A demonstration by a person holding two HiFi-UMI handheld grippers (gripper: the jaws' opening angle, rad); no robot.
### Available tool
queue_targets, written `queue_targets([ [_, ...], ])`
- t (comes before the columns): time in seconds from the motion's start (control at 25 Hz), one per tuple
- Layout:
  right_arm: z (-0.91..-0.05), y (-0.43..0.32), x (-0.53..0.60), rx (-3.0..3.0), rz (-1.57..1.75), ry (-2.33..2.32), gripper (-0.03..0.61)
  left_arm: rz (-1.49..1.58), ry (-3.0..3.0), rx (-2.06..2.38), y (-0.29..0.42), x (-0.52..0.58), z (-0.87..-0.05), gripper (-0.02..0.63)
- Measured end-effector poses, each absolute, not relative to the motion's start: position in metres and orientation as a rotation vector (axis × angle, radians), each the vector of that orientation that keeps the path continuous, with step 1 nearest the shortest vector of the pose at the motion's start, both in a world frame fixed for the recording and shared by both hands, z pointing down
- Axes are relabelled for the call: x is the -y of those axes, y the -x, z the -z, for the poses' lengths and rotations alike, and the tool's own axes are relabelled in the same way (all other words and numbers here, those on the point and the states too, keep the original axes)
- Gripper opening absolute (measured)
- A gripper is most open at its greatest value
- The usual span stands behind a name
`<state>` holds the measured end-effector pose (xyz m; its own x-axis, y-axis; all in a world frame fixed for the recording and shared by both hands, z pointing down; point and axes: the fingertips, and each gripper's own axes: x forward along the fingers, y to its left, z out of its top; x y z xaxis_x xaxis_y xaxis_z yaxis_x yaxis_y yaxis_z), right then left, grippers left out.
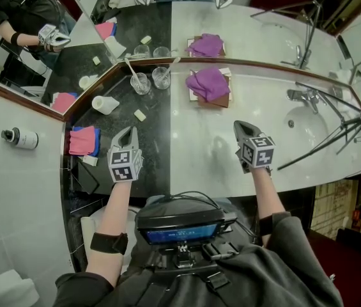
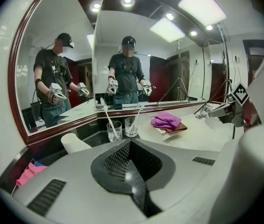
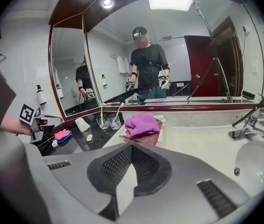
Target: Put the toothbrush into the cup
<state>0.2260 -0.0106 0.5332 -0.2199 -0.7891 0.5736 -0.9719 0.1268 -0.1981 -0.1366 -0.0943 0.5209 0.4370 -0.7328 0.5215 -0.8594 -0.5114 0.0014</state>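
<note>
Two clear glasses stood side by side against the mirror at the upper centre of the head view, on the dark part of the stone bench [image 1: 193, 147]. The left glass cup [image 1: 140, 83] held a white toothbrush [image 1: 131, 68] leaning up and left, and the right glass cup [image 1: 161, 77] held a second white toothbrush [image 1: 171, 63] leaning up and right. Just right of them a crumpled purple cloth [image 1: 207, 83] lay on a brown tray [image 1: 219, 101]. A white paper cup [image 1: 105, 104] lay on its side to the cups' left. A small pale soap bar [image 1: 140, 114] sat between the cups and the left gripper [image 1: 127, 132]. Folded pink and blue cloths [image 1: 82, 141] lay at the bench's left edge. The right gripper [image 1: 241, 128] hung over the white stone at centre right. Both grippers were well apart from the cups, fingers clenched together on nothing.
</note>
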Motion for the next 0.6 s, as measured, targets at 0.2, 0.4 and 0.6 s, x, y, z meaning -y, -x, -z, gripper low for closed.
queue_targets([
  [0.2, -0.536, -0.228, 0.006, 2.078, -0.784, -1.706, 0.008, -0.682, -2.414, 1.376, 0.139, 0.089, -0.523, 0.005],
  [0.4, -0.536, -0.224, 0.005, 2.085, -0.789, -1.693, 0.008, -0.696, -2.396, 1.378, 0.145, 0.084, -0.527, 0.005],
  [0.6, -0.537, -0.219, 0.004, 2.093, -0.793, -1.688, 0.008, -0.686, -2.401, 1.380, 0.146, 0.083, -0.527, 0.005],
])
